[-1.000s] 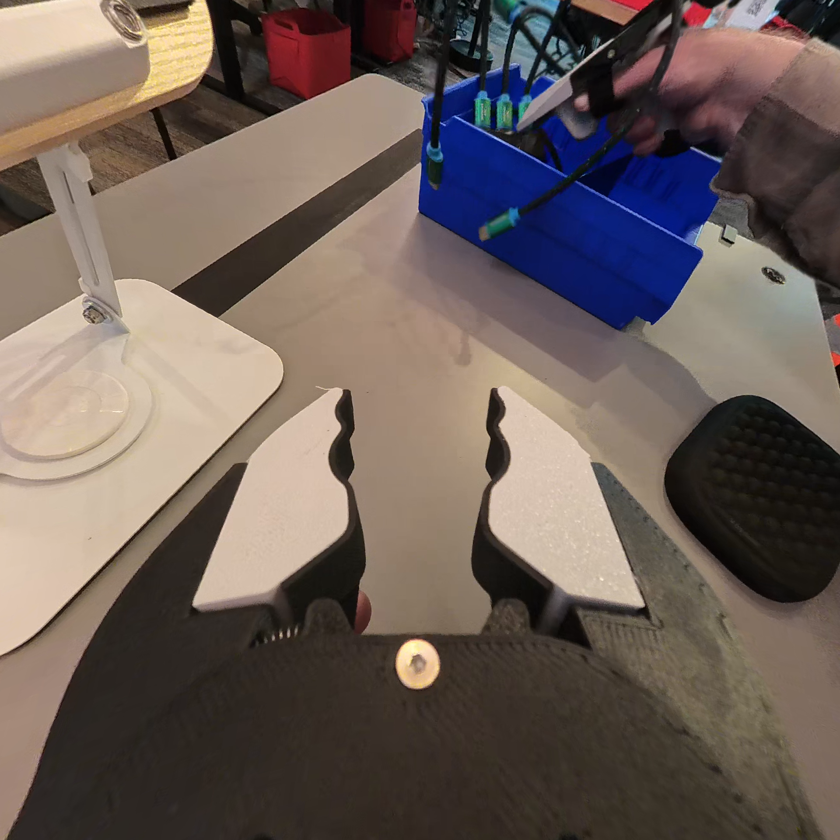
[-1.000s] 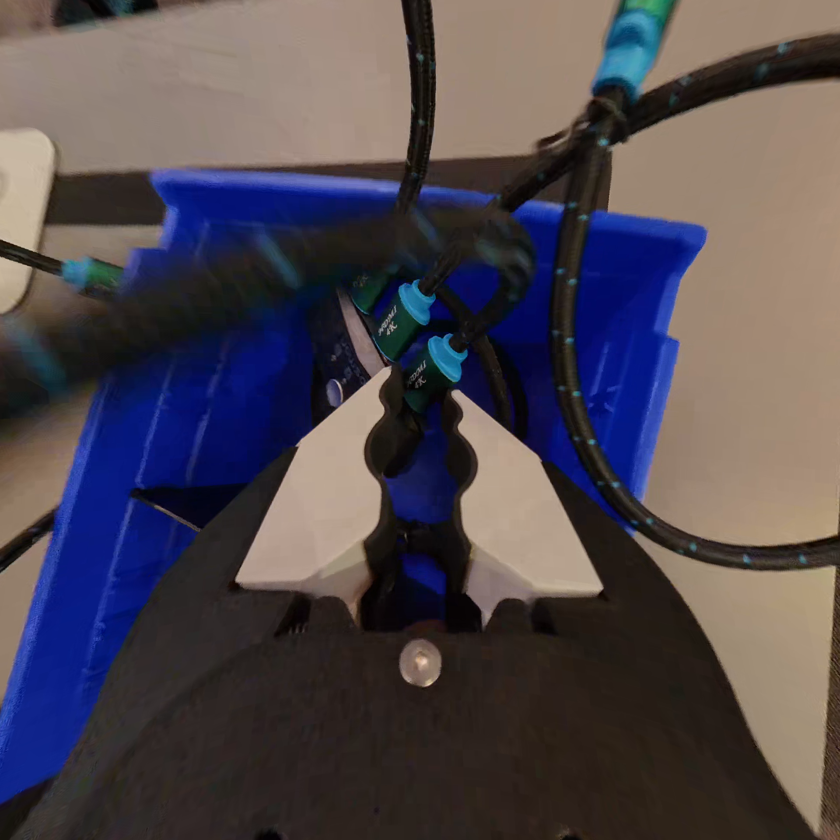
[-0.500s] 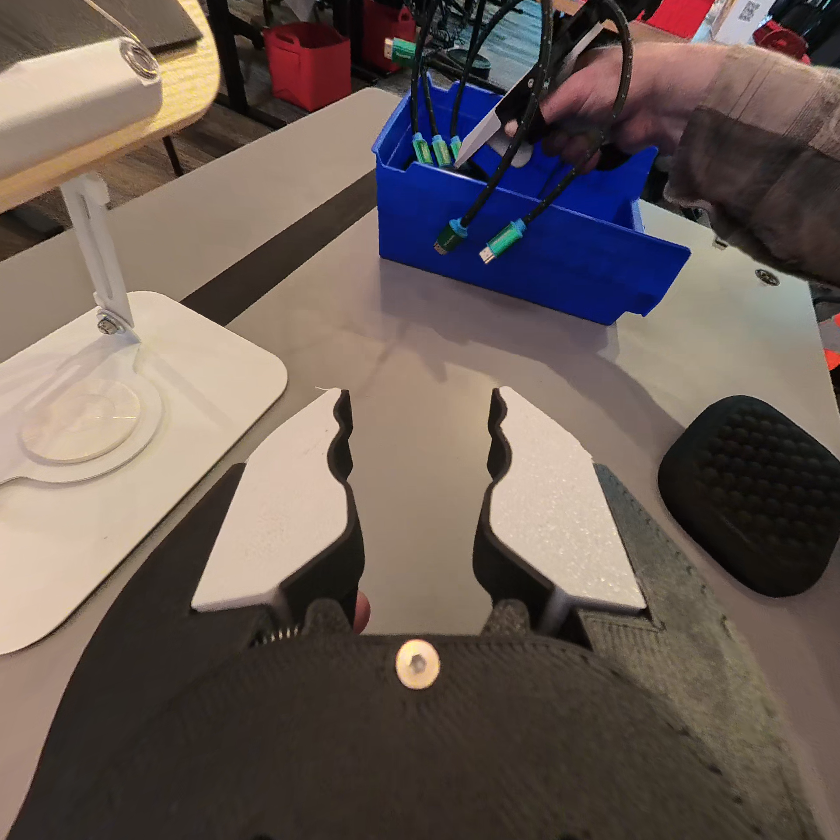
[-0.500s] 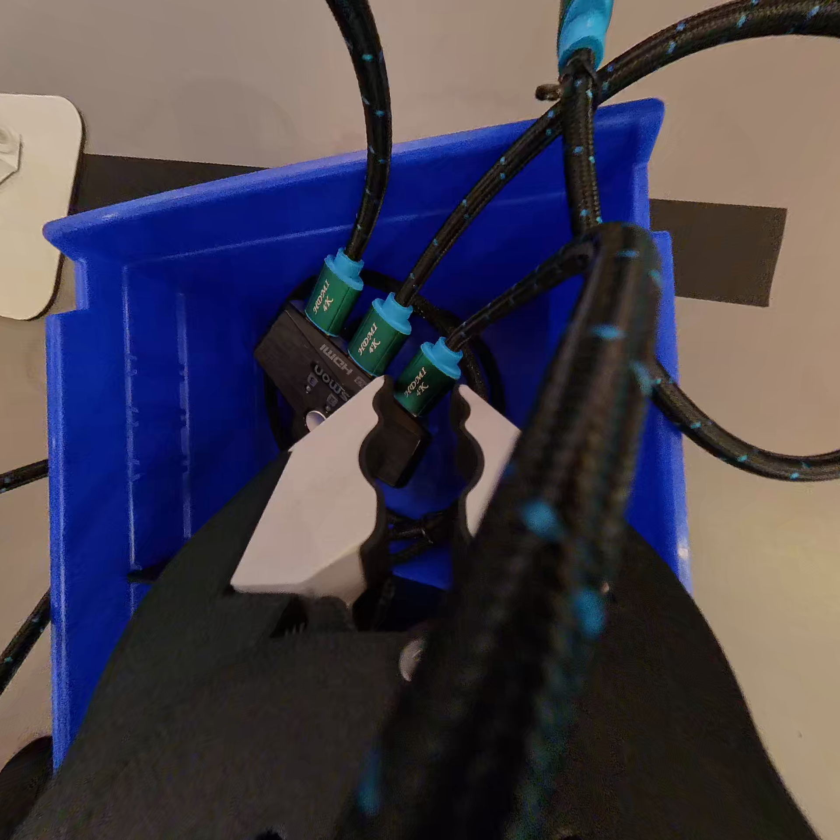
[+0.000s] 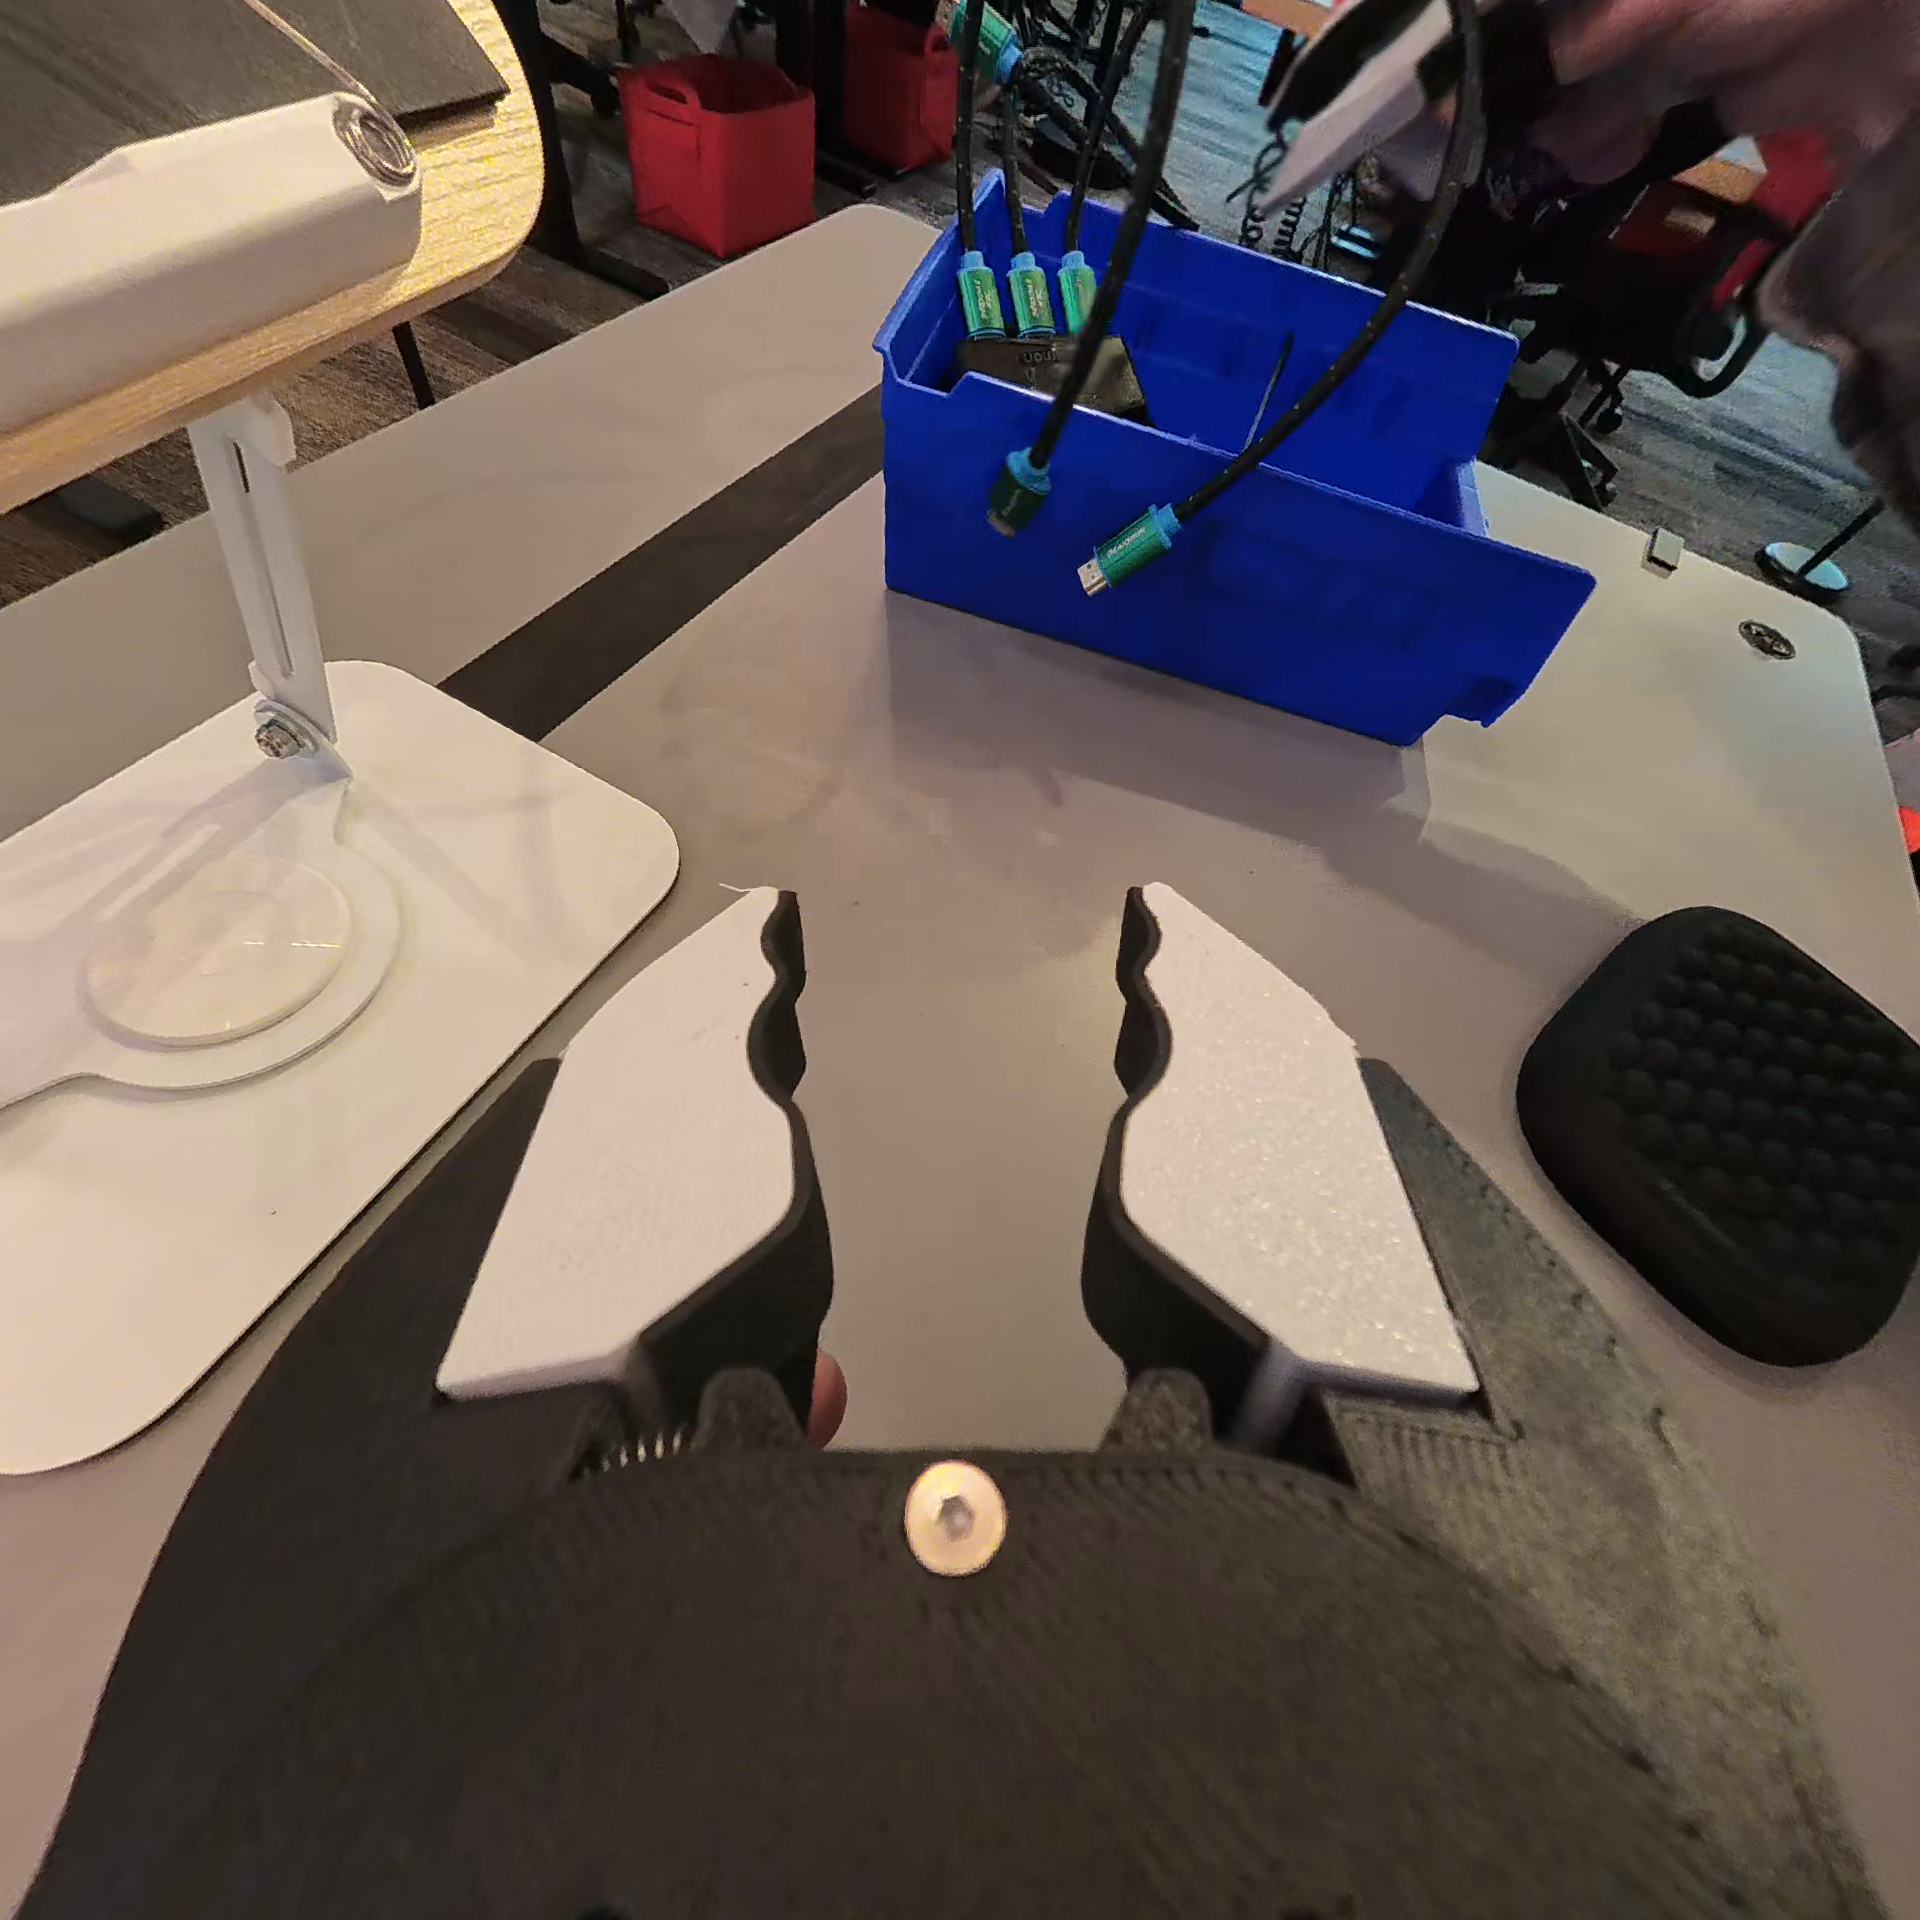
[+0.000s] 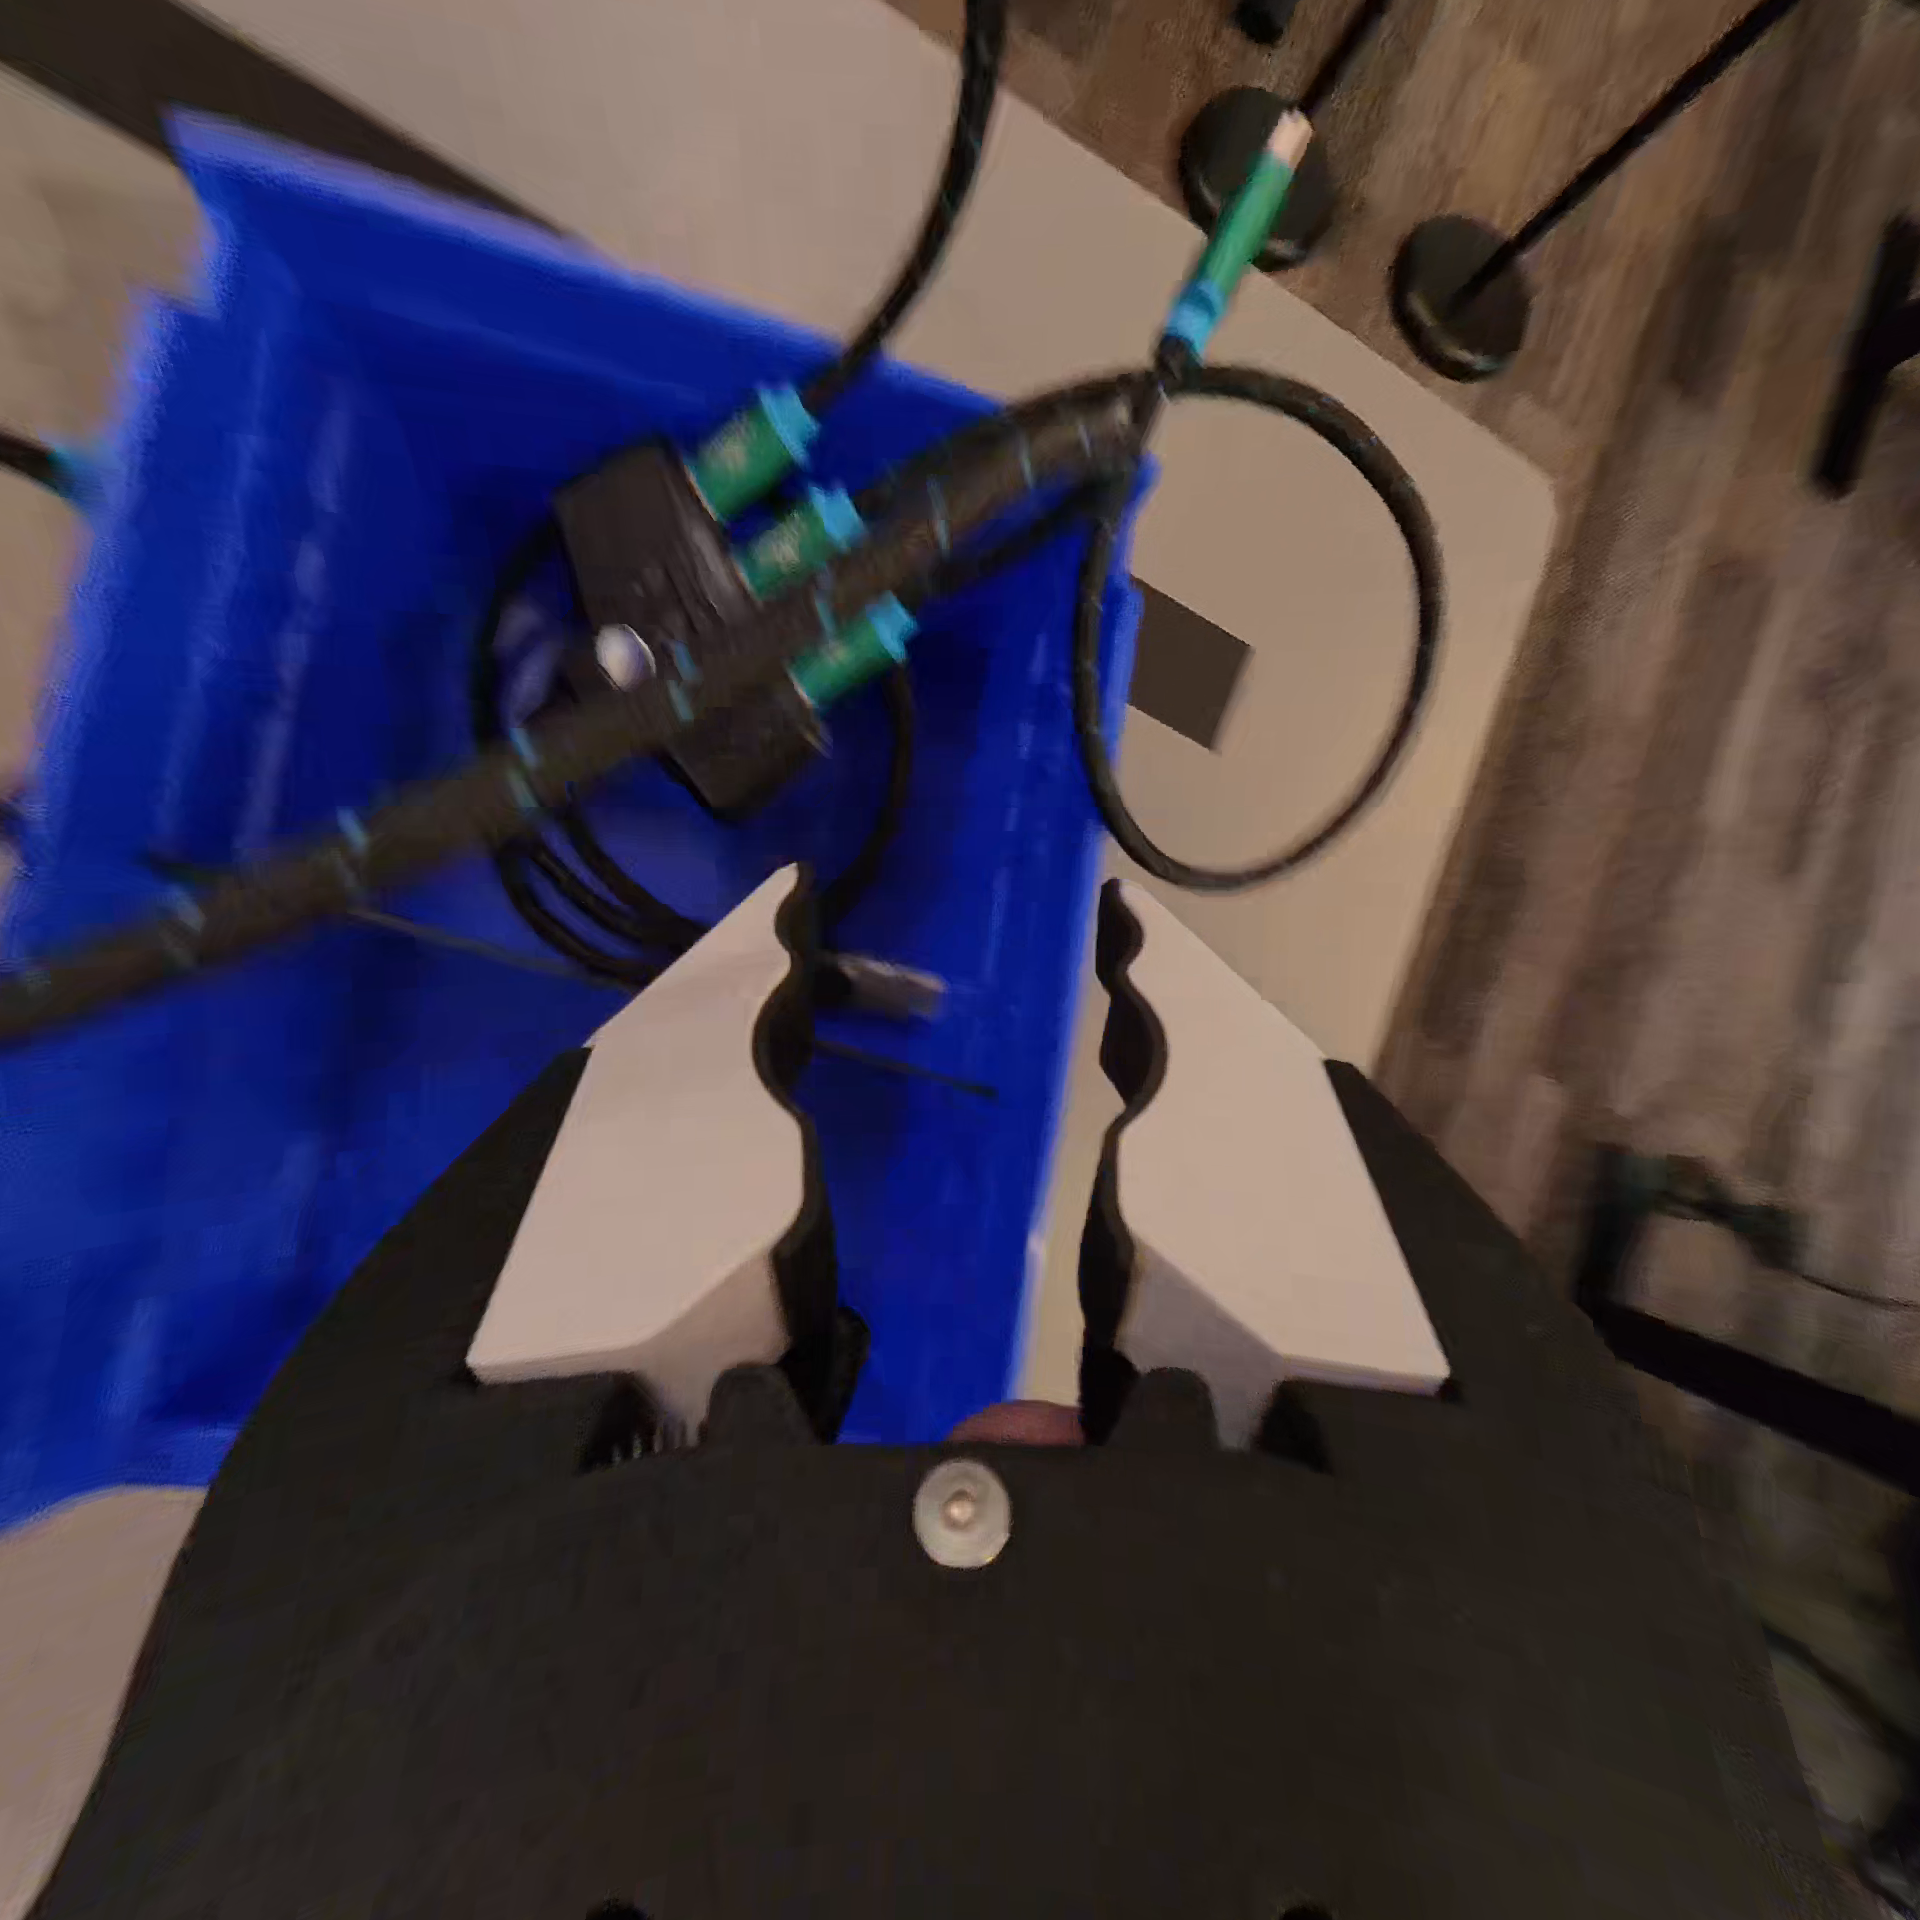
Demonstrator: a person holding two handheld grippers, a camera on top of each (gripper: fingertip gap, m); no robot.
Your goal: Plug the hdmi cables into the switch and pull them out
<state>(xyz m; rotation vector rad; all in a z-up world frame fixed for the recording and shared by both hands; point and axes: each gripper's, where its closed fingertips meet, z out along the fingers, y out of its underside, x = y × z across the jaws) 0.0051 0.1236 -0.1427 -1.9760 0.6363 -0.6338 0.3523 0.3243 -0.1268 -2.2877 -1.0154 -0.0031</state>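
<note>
I am holding the left claw [image 5: 961, 1023] wide open and empty, low over the bare counter [image 5: 935, 748] at the bottom centre of the left wrist view. I am lifting the right claw [image 6: 951, 1039] above the blue bin [image 6: 260, 623]; its jaws are standing apart with nothing between them.

The switch [image 6: 665, 613] is lying inside the bin, at centre left of the right wrist view, with three green plugs [image 6: 764, 447] seated in a row along one side. Two free plugs [image 5: 1127, 545] are dangling in front of the bin wall at upper centre of the left wrist view, and a further loose plug [image 6: 1242, 218] is hanging at the upper right of the right wrist view.

Risks, as I judge them: a braided cable [image 6: 416, 821] is crossing the bin between my claw and the switch, and it could snag a finger and drag the switch. Nothing is pinning the switch, so pulling a plug may lift the whole unit. The right view is smearing with motion, so alignment is unreliable.

Against the frame half a second ago: the right claw was nearly closed around the corner of the switch and a thick cable was covering its right finger; now it is open, higher and clear. The left claw is unchanged.
</note>
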